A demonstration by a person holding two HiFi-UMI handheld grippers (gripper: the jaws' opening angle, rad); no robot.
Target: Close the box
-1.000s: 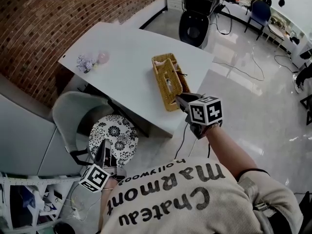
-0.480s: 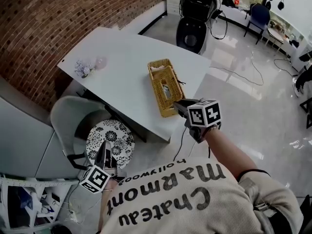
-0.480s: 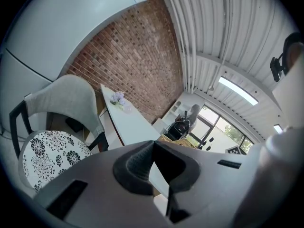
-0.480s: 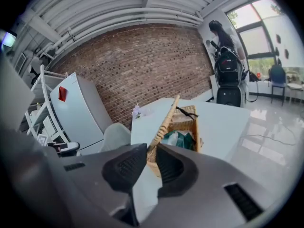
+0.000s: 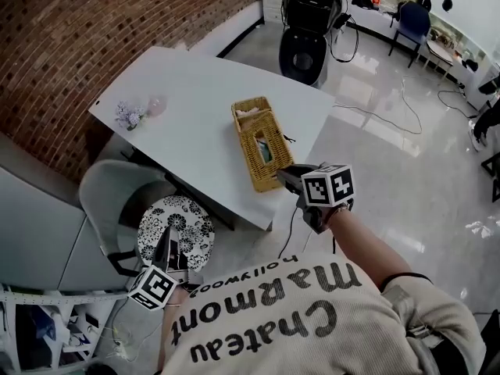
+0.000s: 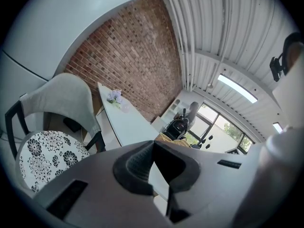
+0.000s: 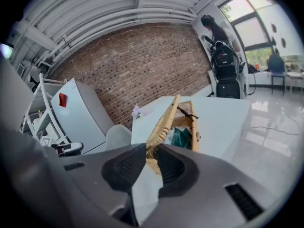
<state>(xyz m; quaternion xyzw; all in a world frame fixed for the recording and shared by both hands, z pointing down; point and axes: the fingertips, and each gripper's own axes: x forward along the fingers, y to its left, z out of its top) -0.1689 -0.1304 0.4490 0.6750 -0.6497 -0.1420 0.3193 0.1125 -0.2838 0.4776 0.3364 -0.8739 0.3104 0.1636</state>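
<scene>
Near the tabletop [image 5: 195, 100] edge, the box's [image 5: 262, 143] half-raised lid [image 7: 164, 122] is seen between the right hand-held gripper's [image 5: 283, 174] slightly spread jaws, which have just been opening. If dropped crooked, it could be left ajar. The left hand-held gripper [image 5: 166, 234] is pressed together, empty.

the white table [image 5: 195, 84] stands with one side near the brick wall. a wicker box [image 5: 251, 162] lies at about 4 o'clock from its middle, close to the near edge. small flowers [image 5: 127, 116] and a pink object [image 5: 156, 103] sit together at 9 o'clock.
</scene>
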